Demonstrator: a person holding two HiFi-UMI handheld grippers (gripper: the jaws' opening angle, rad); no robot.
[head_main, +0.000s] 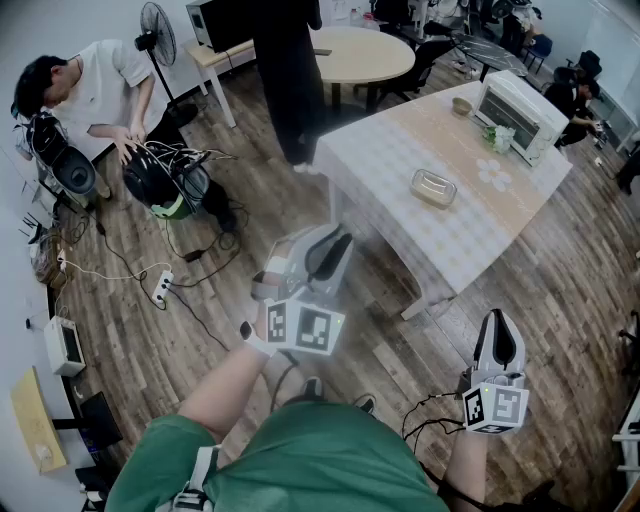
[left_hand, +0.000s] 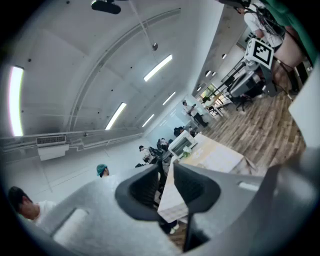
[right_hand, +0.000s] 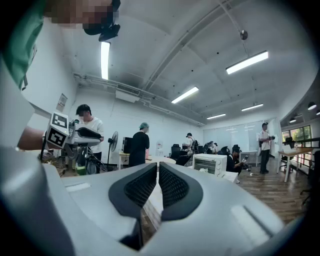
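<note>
Far left, a person in white (head_main: 92, 88) crouches on the wooden floor (head_main: 130, 340) over a tangle of cables, with a fan (head_main: 157, 36) behind. A power strip (head_main: 160, 288) lies on the floor to the lower right of that person.

The left gripper (head_main: 322, 250) is held over the floor, just off the left edge of the table (head_main: 400, 215). Its jaws are a narrow slit apart with nothing between them, and only the table shows through the gap.

The table has a checked cloth, stands right of centre and is turned cornerwise to the camera. It is the nearest thing to both grippers, and neither touches it. A glass dish (head_main: 434, 187) sits about mid-tabletop and a toaster oven (head_main: 517, 112) by the far right edge. Behind the table's left corner stand a person in black (head_main: 285, 70) and a round table (head_main: 365, 55).

The right gripper (head_main: 497, 322) is low on the right, over the floor beyond the table's near corner. Its pads are pressed together and it is empty.
</note>
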